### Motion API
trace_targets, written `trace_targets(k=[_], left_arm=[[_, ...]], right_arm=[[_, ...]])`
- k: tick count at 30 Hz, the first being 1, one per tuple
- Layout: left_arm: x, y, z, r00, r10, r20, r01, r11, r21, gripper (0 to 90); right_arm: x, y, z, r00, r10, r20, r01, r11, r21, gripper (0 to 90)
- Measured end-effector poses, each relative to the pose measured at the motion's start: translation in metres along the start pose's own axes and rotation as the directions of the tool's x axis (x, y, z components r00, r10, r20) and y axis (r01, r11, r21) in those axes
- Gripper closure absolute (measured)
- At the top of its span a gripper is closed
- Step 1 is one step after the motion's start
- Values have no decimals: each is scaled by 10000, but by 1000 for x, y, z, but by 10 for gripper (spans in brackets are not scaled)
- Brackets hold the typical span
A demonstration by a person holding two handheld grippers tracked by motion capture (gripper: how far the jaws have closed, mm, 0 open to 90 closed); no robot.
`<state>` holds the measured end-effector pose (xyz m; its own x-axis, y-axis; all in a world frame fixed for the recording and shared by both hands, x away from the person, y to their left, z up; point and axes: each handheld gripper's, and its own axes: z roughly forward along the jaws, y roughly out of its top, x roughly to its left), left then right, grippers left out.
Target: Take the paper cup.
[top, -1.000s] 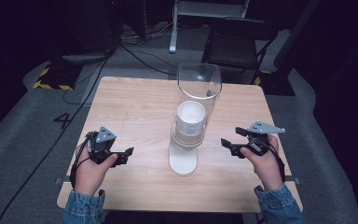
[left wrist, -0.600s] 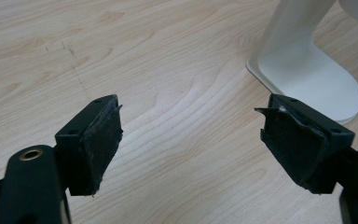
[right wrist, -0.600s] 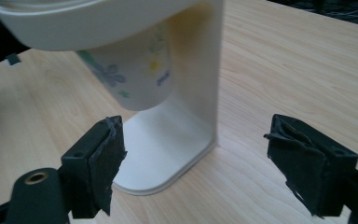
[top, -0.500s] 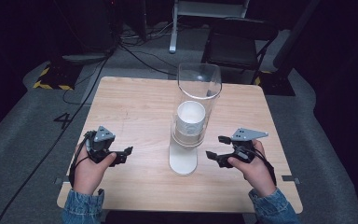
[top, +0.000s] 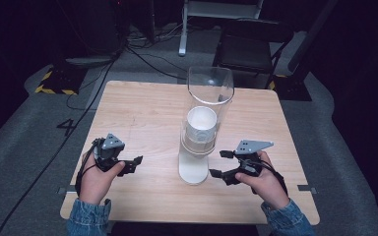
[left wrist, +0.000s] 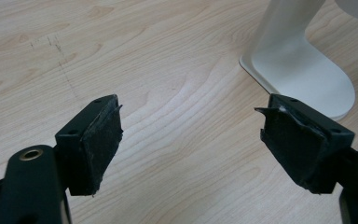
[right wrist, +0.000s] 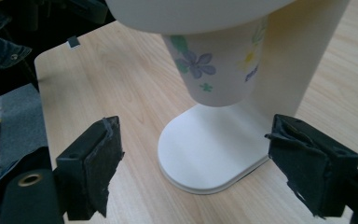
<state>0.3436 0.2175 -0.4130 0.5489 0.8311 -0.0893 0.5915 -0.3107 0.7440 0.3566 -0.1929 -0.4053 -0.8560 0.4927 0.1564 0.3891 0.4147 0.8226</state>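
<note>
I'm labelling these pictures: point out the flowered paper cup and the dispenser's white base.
Flowered paper cup (right wrist: pixel 216 70), right gripper view, on its printed side wall.
White flat dispenser base (right wrist: pixel 205 154), right gripper view, on its bare top.

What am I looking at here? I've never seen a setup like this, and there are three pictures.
A person sits at a wooden table, holding a hand-operated claw in each hand. The high view looks down from above: left claw, right claw. The other two pictures come from cameras riding on each claw, looking along its black jaws. On the table stands a white cup dispenser with a clear tube; a flowered paper cup hangs from its underside. Both claws are open and hold nothing.
</note>
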Motion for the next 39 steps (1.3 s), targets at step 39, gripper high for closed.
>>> trace_targets(k=[39], left_arm=[[0,-4,6,10000,-27,95,24,9995,320,195]], right_arm=[[-1,3,63,9924,-82,1231,485,9435,-3279,245]])
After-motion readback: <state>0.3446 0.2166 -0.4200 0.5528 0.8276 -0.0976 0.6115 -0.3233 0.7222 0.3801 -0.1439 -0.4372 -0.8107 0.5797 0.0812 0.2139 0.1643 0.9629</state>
